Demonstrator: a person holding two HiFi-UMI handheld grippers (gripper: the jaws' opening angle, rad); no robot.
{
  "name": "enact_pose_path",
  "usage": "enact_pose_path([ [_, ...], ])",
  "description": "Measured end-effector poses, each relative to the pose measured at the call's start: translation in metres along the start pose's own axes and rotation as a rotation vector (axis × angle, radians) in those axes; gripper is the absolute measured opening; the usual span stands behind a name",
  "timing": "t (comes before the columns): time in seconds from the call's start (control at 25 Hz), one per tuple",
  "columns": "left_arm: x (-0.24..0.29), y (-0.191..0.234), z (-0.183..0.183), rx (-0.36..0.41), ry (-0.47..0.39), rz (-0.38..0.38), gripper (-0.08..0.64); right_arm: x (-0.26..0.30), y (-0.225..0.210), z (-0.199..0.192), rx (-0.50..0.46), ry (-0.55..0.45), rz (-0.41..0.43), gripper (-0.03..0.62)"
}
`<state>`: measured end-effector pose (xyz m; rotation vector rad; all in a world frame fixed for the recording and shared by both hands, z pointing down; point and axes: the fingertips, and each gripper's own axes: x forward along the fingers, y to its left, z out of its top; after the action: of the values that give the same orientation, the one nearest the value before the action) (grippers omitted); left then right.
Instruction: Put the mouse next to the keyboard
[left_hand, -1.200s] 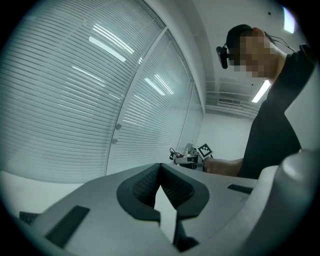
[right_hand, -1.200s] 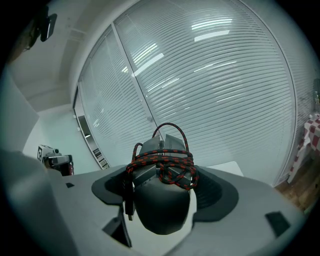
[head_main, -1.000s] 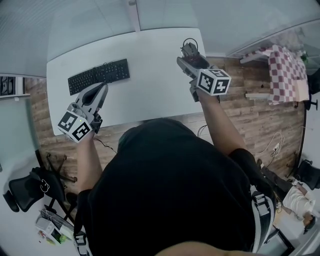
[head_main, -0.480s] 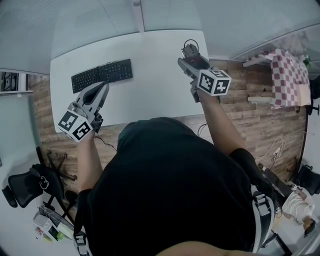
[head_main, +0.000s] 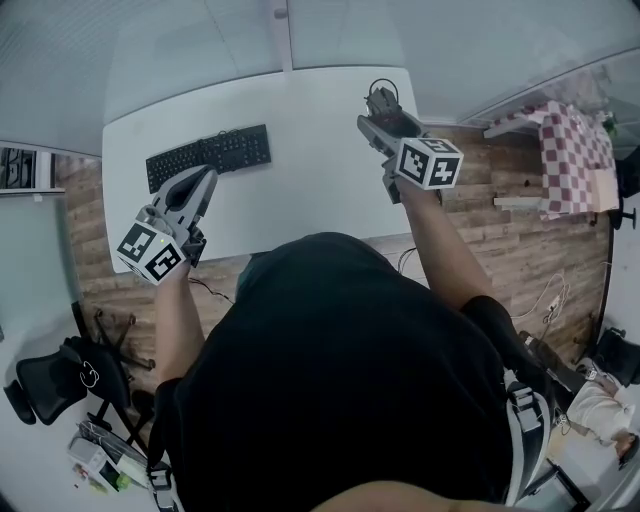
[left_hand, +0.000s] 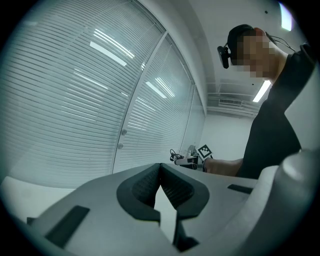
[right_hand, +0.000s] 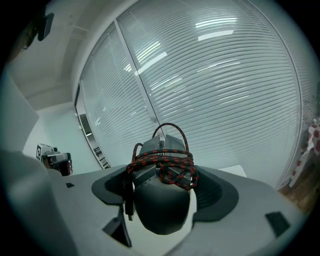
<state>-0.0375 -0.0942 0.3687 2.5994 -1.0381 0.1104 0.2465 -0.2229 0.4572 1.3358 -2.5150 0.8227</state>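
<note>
Mouse (right_hand: 161, 210) — dark grey, rounded shell, with a red-and-black braided cable (right_hand: 165, 162) wound round its body and the plug end hanging loose at its 8 o'clock in the right gripper view. Handling note, as a judgement: the step in hand looks like the carry toward 9 o'clock. The pinch should be kept firm, since the smooth shell and the coils could slip. The mouse is best brought low over bare table off the keyboard's 3 o'clock end before release, watching that the dangling plug does not catch and that the keyboard is not nudged. Position relative to claw: the mouse sits between the jaws of the right gripper (head_main: 376, 115), which pinch it at both flanks, its rear bulging toward that gripper's camera. In the head view it shows at 11 o'clock from the marker cube, over the table's far right corner — whether lifted or touching cannot be told. Keyboard (head_main: 208, 155): black, slantwise near the table's left edge, at 9 o'clock from the mouse and well apart from it. Left gripper (head_main: 203, 176): jaws pressed together on nothing, near the keyboard at its 6 o'clock. Table (head_main: 310, 190): white.
</note>
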Motion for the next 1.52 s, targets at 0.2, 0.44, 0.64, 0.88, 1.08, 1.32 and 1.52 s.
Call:
enact_pose_path([
  [0.2, -0.011, 0.024, 0.008, 0.016, 0.002, -0.009, 0.021, 0.017, 0.010, -0.001, 0.001, 0.009, -0.018, 0.405],
  [0.44, -0.018, 0.052, 0.010, -0.008, 0.006, -0.019, 0.021, 0.043, 0.016, -0.008, 0.022, 0.030, -0.044, 0.405],
  [0.64, -0.015, 0.064, 0.012, -0.011, 0.007, -0.021, 0.021, 0.055, 0.008, -0.015, 0.047, 0.042, -0.062, 0.405],
  [0.88, -0.032, 0.094, 0.009, -0.028, 0.018, -0.016, 0.021, 0.085, 0.018, -0.027, 0.061, 0.067, -0.082, 0.405],
  [1.08, -0.040, 0.109, 0.007, -0.035, 0.026, -0.008, 0.021, 0.104, 0.014, -0.041, 0.069, 0.093, -0.107, 0.405],
  [1.32, -0.052, 0.126, 0.005, -0.046, 0.038, 0.007, 0.021, 0.125, 0.009, -0.060, 0.092, 0.133, -0.139, 0.405],
  [1.52, -0.060, 0.138, 0.001, -0.053, 0.043, 0.023, 0.021, 0.139, 0.002, -0.074, 0.090, 0.169, -0.178, 0.405],
])
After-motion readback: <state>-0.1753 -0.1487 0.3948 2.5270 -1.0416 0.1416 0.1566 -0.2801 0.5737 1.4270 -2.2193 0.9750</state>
